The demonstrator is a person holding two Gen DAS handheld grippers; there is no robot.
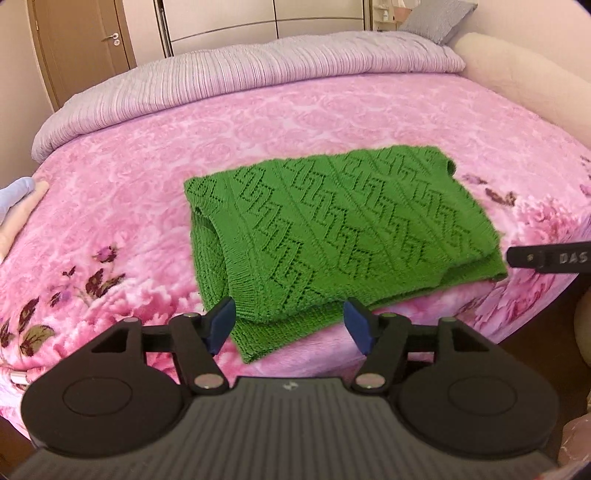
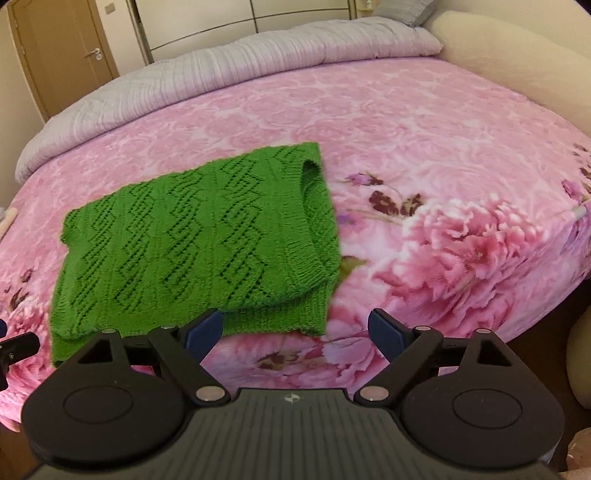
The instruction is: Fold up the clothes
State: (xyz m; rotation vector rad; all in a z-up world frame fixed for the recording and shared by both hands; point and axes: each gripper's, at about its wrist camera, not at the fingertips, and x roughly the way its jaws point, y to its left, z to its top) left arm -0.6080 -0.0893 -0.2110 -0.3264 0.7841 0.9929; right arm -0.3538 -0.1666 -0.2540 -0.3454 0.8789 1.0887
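Underneath everything lies a bed covered by a pink floral blanket, with darker blossoms printed toward its near edge. Along the far side, from 10 to 1 o'clock in both views, runs a rolled lilac ribbed duvet. Behind it stand a brown door at 11 o'clock and pale wardrobe panels at 12. A cream padded headboard curves in at 2 o'clock.

The folded green knitted sweater rests on the blanket, at centre in the left wrist view and toward 9 o'clock in the right wrist view, with its ribbed hem nearest the cameras.

The left gripper is released, its blue pads apart above the sweater's near edge, gripping nothing. The right gripper is spread wide and empty, just off the sweater's near corner; in the left wrist view only its black finger shows, cut off at 3 o'clock.

Pale folded cloth at 9 o'clock is cropped and hard to identify.
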